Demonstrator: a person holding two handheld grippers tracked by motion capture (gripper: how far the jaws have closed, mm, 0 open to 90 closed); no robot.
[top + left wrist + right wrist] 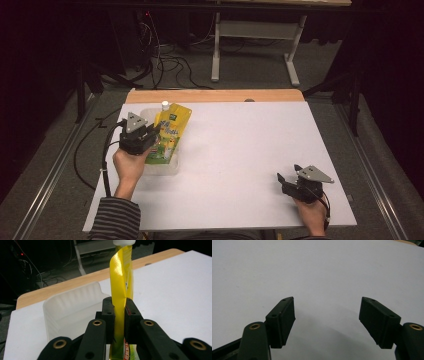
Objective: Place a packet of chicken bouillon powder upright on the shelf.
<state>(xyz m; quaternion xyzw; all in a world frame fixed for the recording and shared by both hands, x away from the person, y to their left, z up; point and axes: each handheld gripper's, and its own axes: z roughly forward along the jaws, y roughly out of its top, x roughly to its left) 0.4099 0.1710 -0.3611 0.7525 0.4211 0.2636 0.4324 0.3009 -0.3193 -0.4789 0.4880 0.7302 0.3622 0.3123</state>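
left gripper [120,312] | clamps yellow pouch [121,282] | right gripper [327,320] | agape, low

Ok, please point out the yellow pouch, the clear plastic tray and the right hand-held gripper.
yellow pouch [120,277]: left gripper view, on its glossy folded edge above the jaws.
clear plastic tray [72,302]: left gripper view, on its ribbed back wall.
right hand-held gripper [327,315]: right gripper view, midway between its two spread fingertips.

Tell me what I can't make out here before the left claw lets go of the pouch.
- Yellow pouch: its lower end, in the high view, is hidden behind the left claw.
- Its white cap: cut off by the top edge of the left gripper view.
- Pouch print: too small to read in the high view.
- Clear tray: its floor is hidden behind the claw.
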